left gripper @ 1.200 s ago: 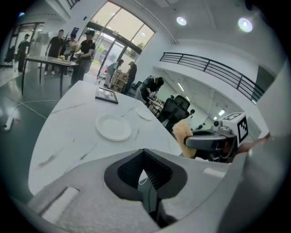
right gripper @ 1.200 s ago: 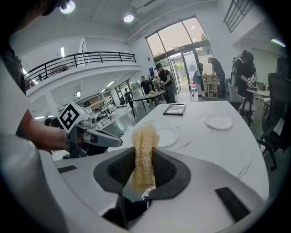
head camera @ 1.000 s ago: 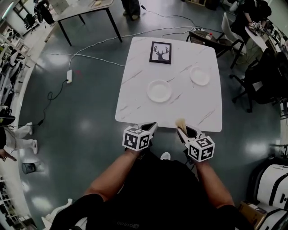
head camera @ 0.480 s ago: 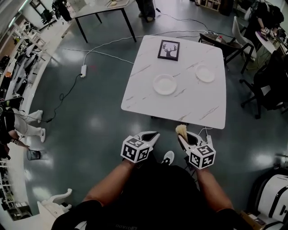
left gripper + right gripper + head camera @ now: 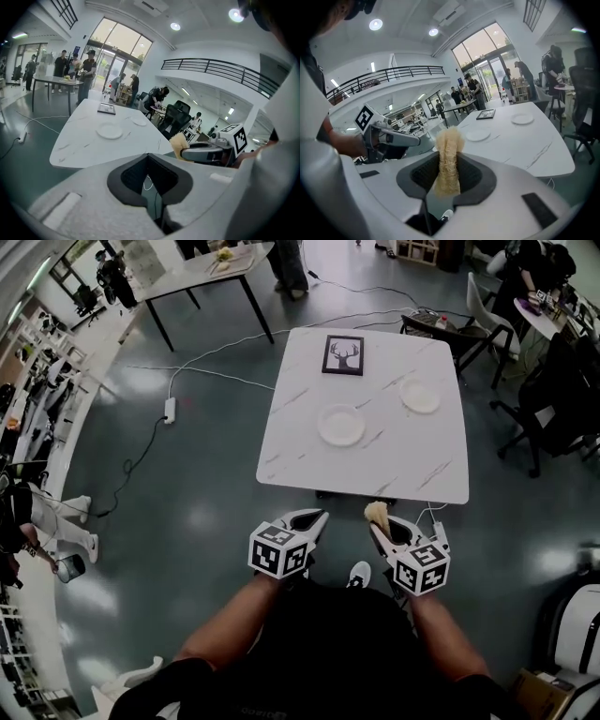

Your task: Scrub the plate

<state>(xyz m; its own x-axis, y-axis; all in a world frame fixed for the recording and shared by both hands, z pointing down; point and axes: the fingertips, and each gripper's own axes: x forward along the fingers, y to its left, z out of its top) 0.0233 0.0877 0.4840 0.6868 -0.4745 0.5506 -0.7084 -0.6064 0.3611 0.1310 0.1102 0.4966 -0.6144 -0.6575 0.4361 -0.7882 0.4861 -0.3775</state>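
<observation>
Standing short of the marble table [image 5: 300,456], you hold a tan scrubber [image 5: 447,154] pinched in the right gripper [image 5: 378,524]. The left gripper [image 5: 317,517] is closed on nothing. The nearer plate [image 5: 340,425] lies mid-table, well ahead. Steady its rim with the left tip, then press the scrubber flat.

Open-plan office: desks [image 5: 202,266], swivel chairs [image 5: 180,115].
</observation>
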